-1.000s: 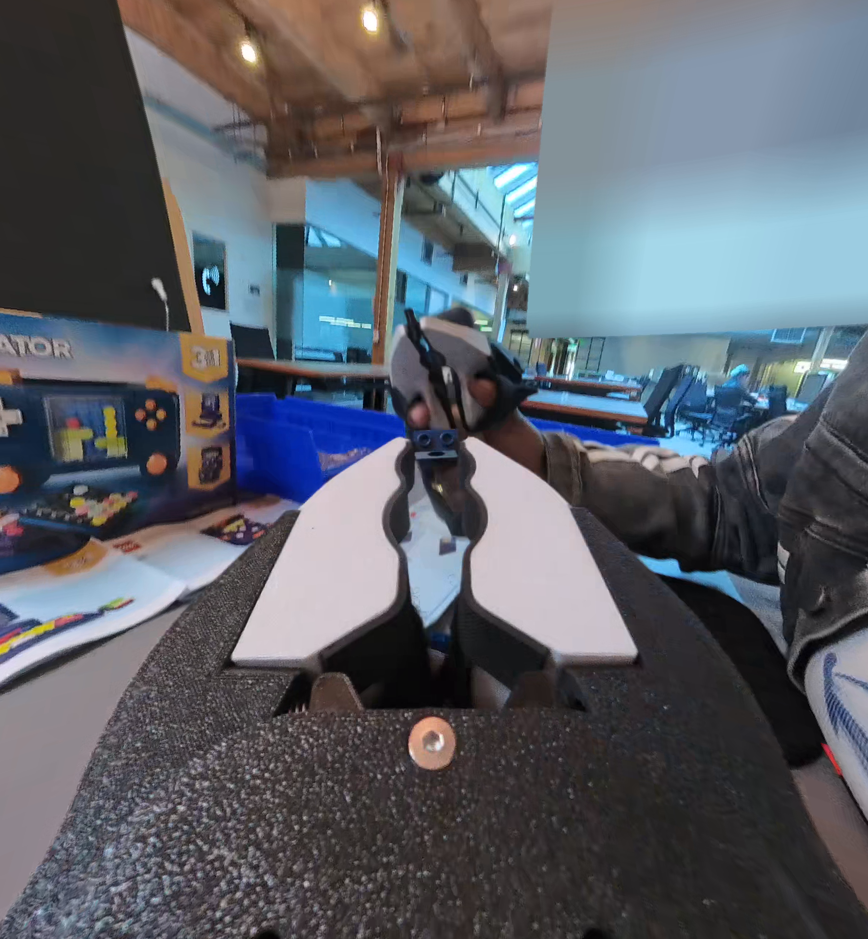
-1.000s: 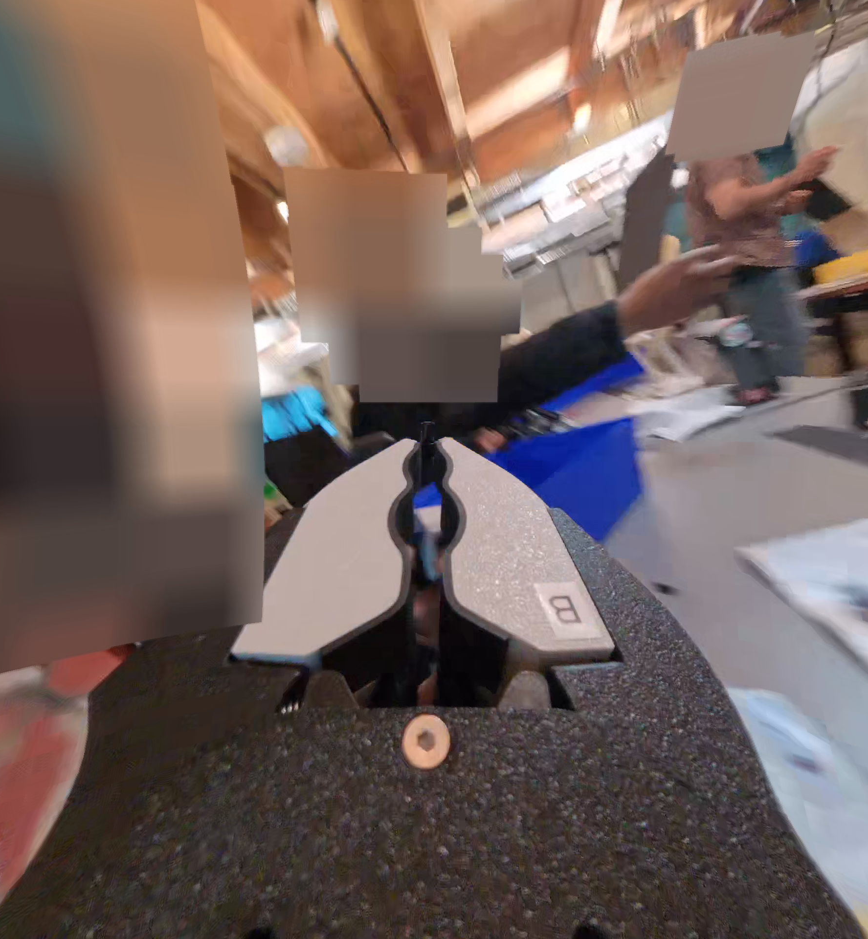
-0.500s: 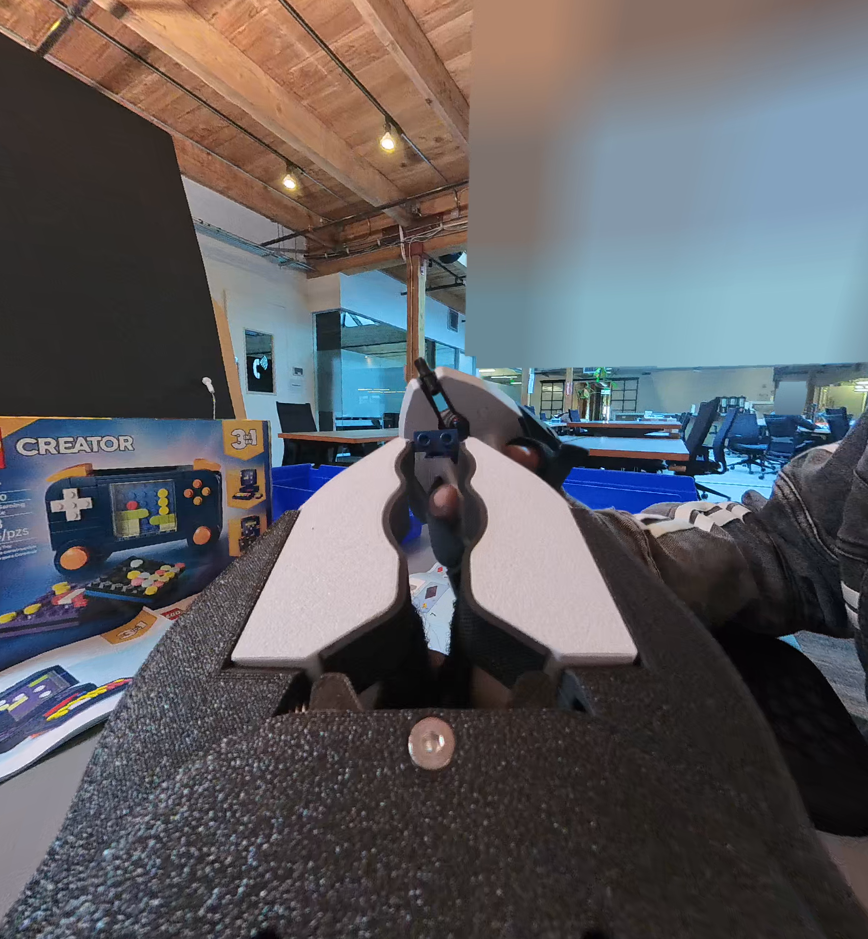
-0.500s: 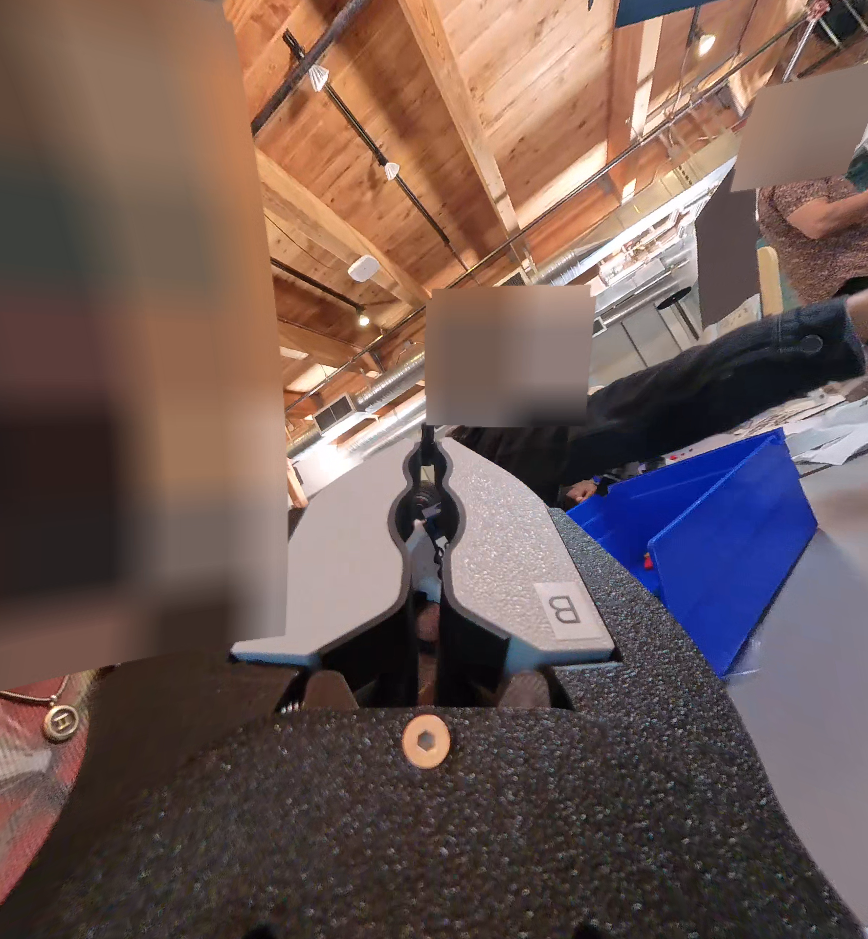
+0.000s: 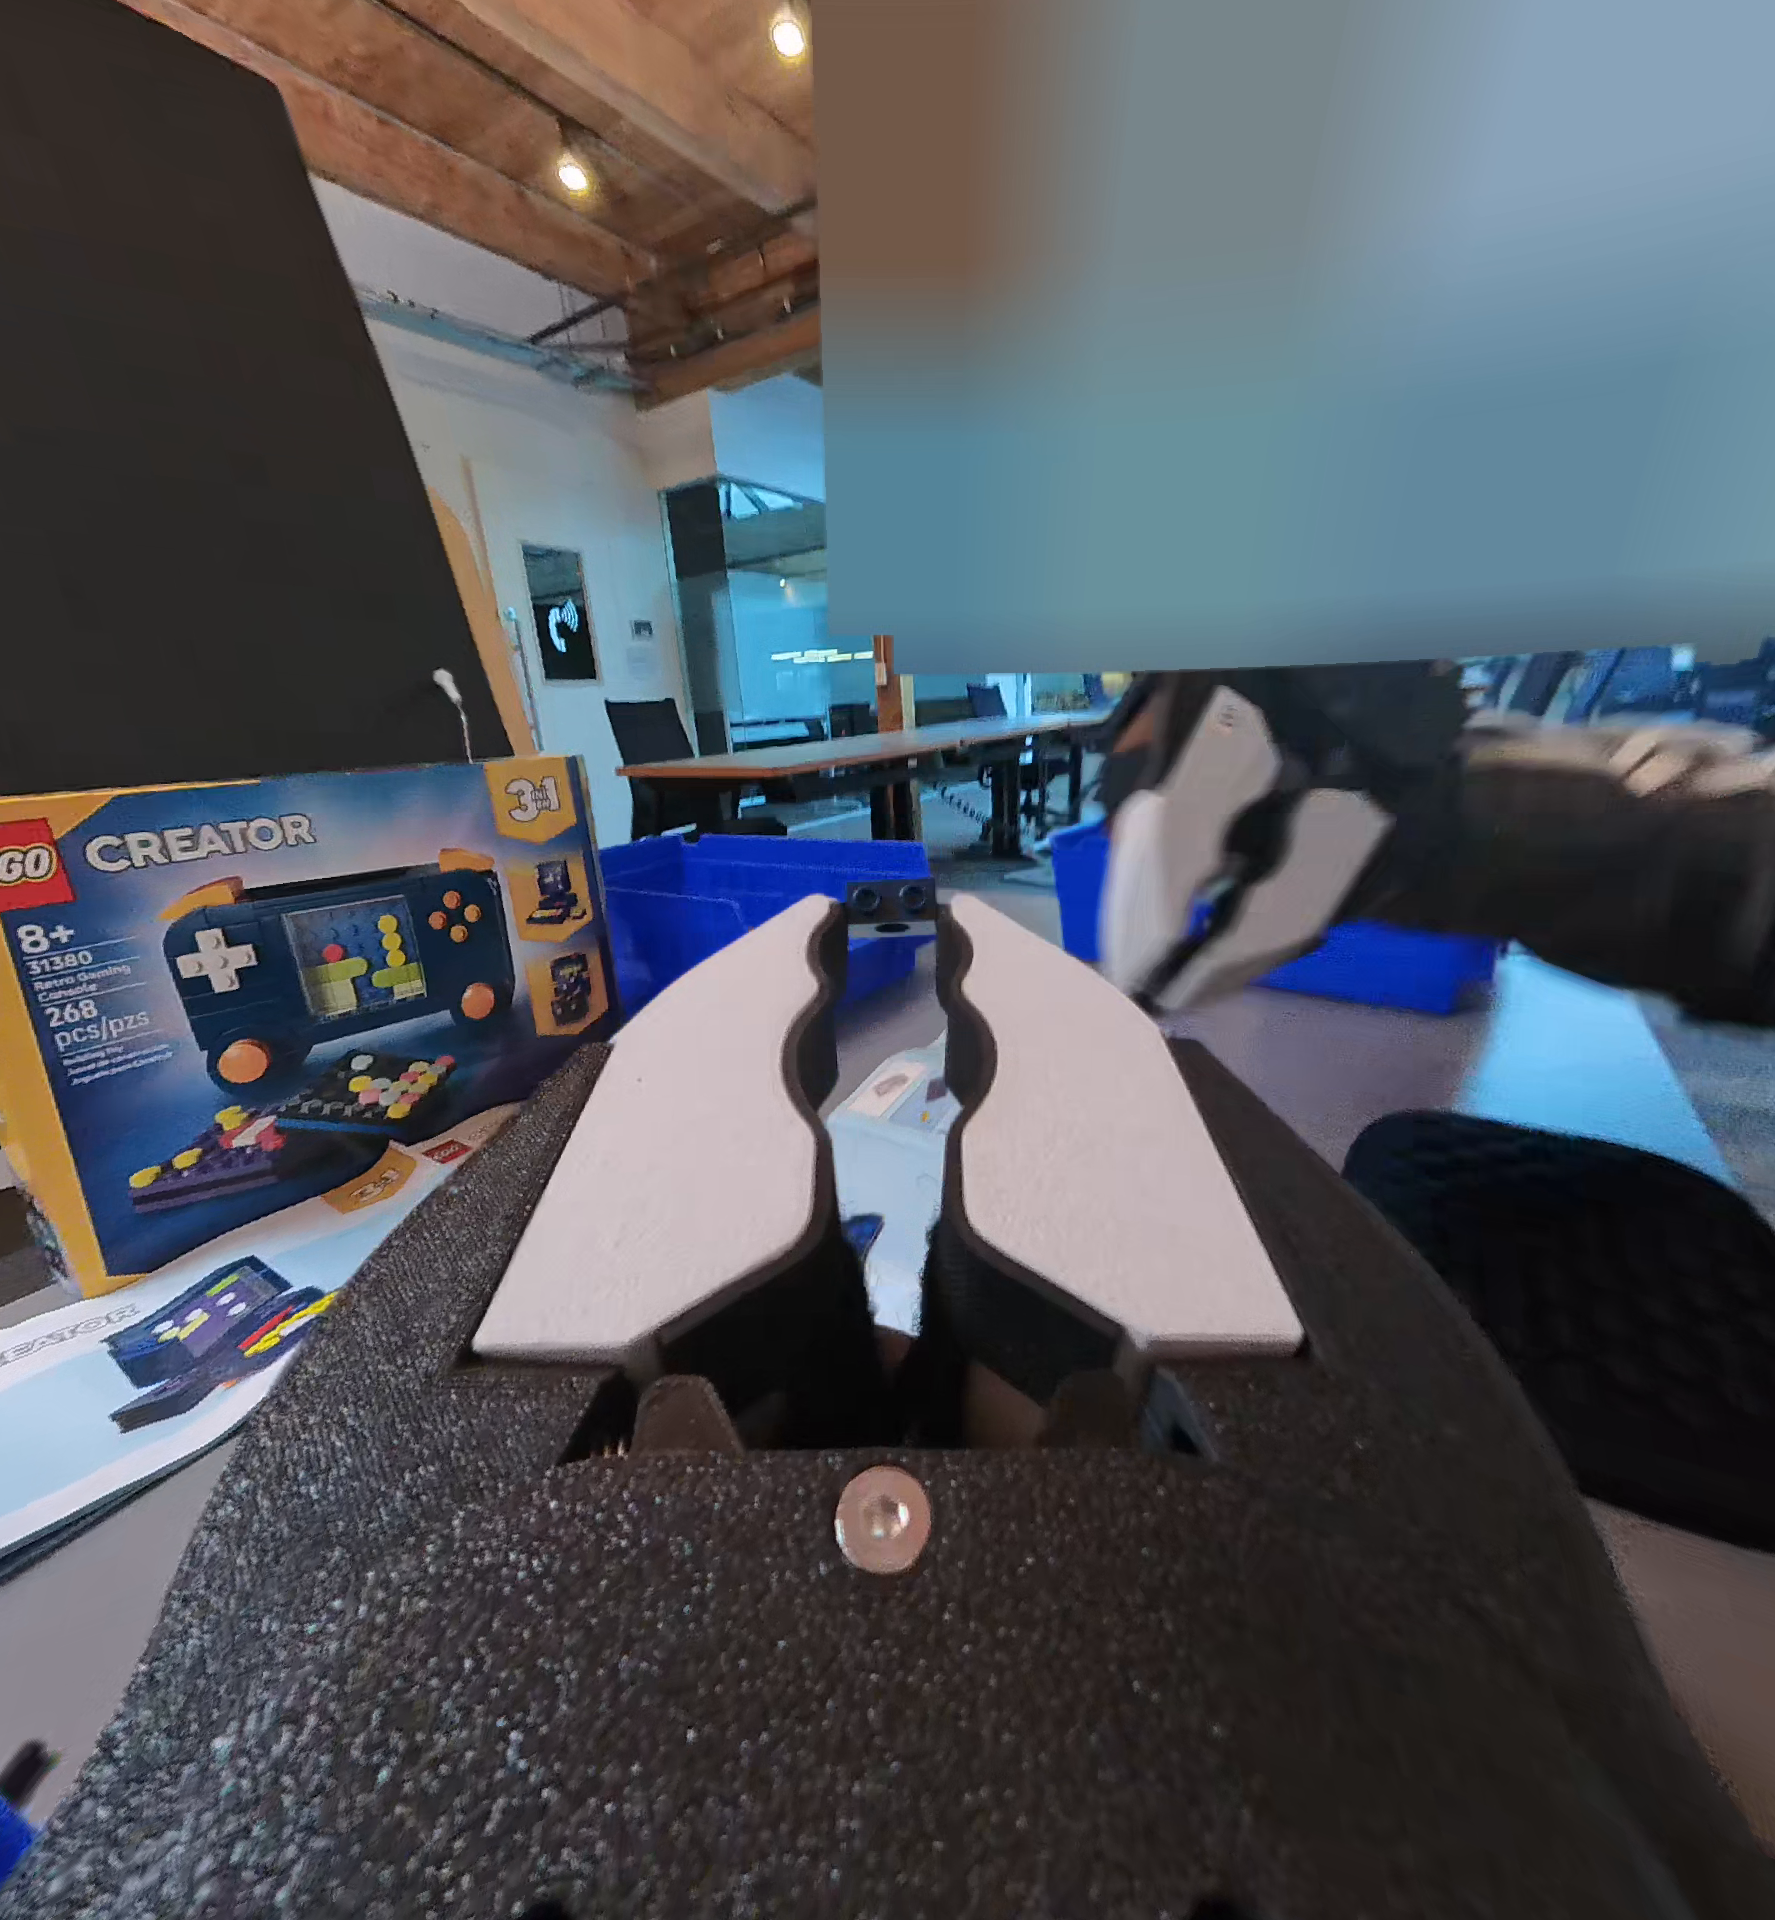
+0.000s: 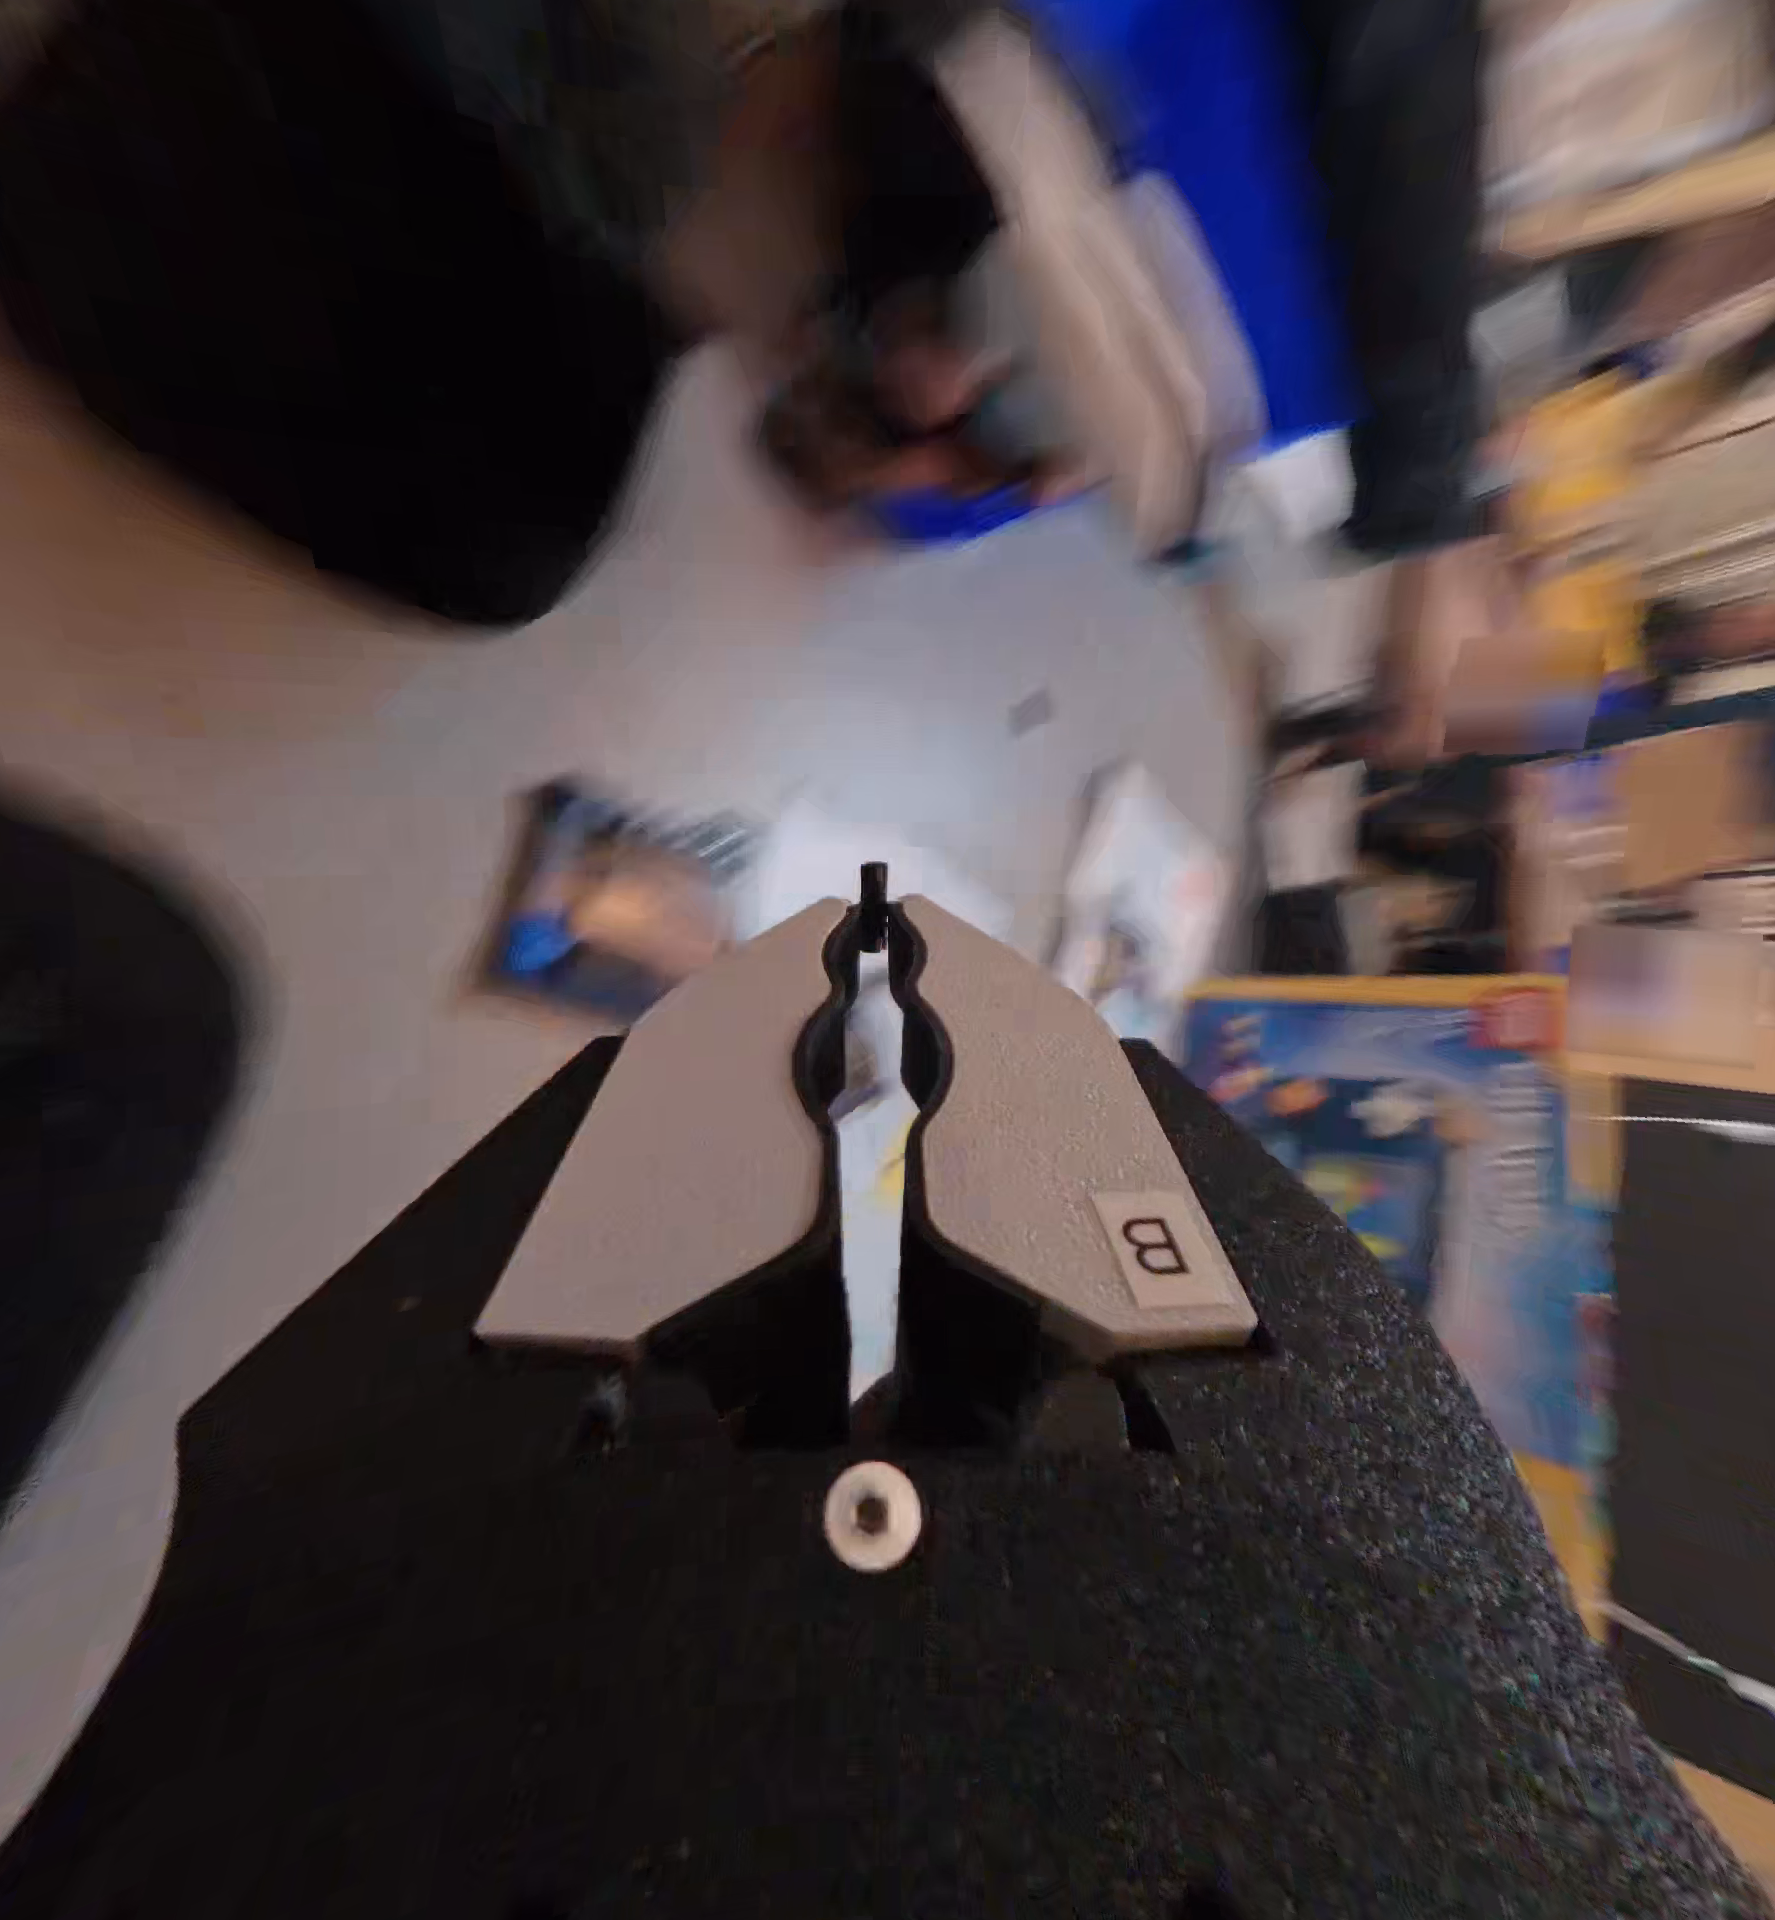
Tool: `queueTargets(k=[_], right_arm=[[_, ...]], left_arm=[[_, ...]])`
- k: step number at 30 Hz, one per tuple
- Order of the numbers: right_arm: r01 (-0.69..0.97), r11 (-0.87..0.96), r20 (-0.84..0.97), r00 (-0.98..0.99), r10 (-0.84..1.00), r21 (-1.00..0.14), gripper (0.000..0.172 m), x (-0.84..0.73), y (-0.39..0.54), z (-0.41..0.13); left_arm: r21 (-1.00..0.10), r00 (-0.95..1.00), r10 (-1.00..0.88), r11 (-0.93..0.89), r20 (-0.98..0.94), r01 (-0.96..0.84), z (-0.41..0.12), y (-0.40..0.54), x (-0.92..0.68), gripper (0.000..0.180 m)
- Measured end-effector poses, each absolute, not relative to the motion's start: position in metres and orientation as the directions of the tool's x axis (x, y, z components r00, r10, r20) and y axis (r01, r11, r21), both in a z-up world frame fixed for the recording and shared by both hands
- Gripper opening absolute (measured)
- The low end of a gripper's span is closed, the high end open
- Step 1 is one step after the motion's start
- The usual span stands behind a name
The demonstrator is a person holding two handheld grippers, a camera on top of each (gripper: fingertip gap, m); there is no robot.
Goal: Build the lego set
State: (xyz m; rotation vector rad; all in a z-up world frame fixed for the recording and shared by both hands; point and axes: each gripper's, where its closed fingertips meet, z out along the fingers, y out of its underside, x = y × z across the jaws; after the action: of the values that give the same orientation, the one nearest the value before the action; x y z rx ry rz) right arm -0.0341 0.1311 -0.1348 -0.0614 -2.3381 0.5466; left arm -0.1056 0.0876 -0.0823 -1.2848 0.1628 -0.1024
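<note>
A small dark blue brick [image 5: 891, 910] with two round holes in its face sits in the middle of the left wrist view, pinched at the very tips of the left gripper [image 5: 891, 925]. Both black pads press on its short ends, so the claw is closed on the brick. It looks hard, smooth and very light. I think it could pop out or twist if squeezed unevenly, since only the tips hold it. Its flat ends look like the best place to hold.

In the right wrist view, the right gripper [image 6: 872, 920] is nearly closed on a thin black pin-like piece [image 6: 872, 896]. The piece sticks up just past the tips in the middle of the frame. It looks stiff and tiny, so I think it could easily slip sideways or drop. The same gripper shows blurry at the right of the left wrist view, well apart from the brick.

Behind the brick is a blue bin [image 5: 748, 894]. At the left stands a toy set box [image 5: 270, 997], and a paper booklet [image 5: 83, 1392] lies on the grey table [image 5: 1382, 1049] at the lower left. The right wrist view is too blurry to tell much else.
</note>
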Motion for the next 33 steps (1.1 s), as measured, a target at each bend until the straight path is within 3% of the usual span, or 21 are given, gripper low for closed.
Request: queueTargets(k=[2, 4, 6, 15, 19, 28, 33], right_arm=[[0.022, 0.958, 0.412, -0.9, 0.145, -0.287, 0.005, 0.023, 0.144, -0.167], [0.186, 0.965, 0.176, -0.96, 0.219, -0.186, 0.005, 0.075, 0.157, -0.189], [0.265, 0.953, 0.085, -0.956, 0.279, -0.144, 0.005, 0.105, 0.158, -0.204], [0.284, 0.929, 0.162, -0.931, 0.326, -0.238, 0.006, 0.11, 0.139, -0.236], [0.321, 0.898, 0.157, -0.912, 0.378, -0.301, 0.015, 0.107, 0.14, -0.233], [0.407, 0.631, 0.071, -0.803, 0.592, -0.66, 0.024, 0.106, 0.138, -0.224], [0.39, 0.642, 0.145, -0.773, 0.618, -0.66, 0.029, 0.1, 0.144, -0.235]], left_arm=[[-0.963, 0.979, -0.168, 0.261, -0.116, -0.069, -0.085, 0.09, -0.098, 0.016], [-0.964, 0.973, -0.18, 0.246, -0.145, -0.099, -0.088, 0.093, -0.092, 0.016], [-0.967, 0.969, -0.198, 0.238, -0.146, -0.097, -0.09, 0.095, -0.088, 0.016], [-0.963, 0.964, -0.185, 0.226, -0.191, -0.147, -0.094, 0.095, -0.086, 0.016], [-0.965, 0.964, -0.186, 0.22, -0.189, -0.146, -0.095, 0.096, -0.087, 0.016], [-0.968, 0.962, -0.188, 0.195, -0.196, -0.159, -0.102, 0.099, -0.087, 0.016], [-0.97, 0.961, -0.193, 0.174, -0.2, -0.167, -0.107, 0.102, -0.086, 0.016]])
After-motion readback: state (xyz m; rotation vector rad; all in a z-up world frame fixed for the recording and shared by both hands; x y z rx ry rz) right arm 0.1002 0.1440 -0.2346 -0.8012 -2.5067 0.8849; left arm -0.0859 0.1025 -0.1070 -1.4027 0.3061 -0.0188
